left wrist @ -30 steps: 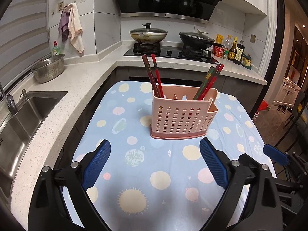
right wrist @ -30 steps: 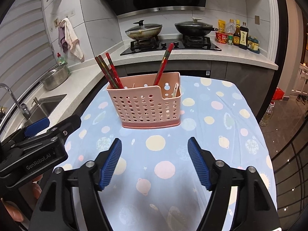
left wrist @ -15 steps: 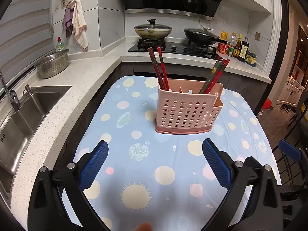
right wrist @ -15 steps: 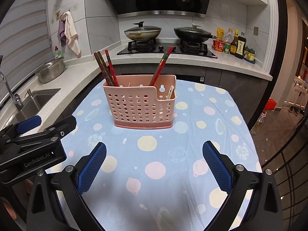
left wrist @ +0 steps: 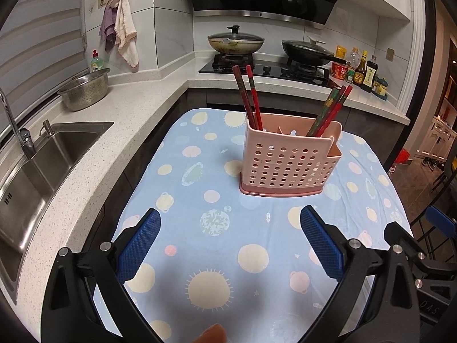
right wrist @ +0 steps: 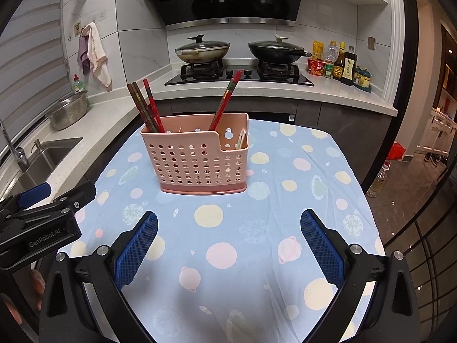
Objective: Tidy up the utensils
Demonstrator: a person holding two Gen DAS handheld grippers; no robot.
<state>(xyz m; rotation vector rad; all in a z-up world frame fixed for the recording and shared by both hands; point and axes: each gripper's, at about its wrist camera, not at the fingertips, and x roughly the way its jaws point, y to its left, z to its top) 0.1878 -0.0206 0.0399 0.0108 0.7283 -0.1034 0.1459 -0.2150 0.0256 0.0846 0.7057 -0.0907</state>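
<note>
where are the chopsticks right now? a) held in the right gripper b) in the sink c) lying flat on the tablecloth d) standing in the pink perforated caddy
d: the red chopsticks stand leaning inside the pink perforated utensil caddy on the tablecloth, while both the left gripper and right gripper are open and hold nothing.

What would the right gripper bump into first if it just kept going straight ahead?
Probably the pink utensil holder. The right gripper is open and empty, and only bare spotted tablecloth lies between them. The camera looks slightly downward, so it might touch the cloth first; depth is hard to judge.
</note>
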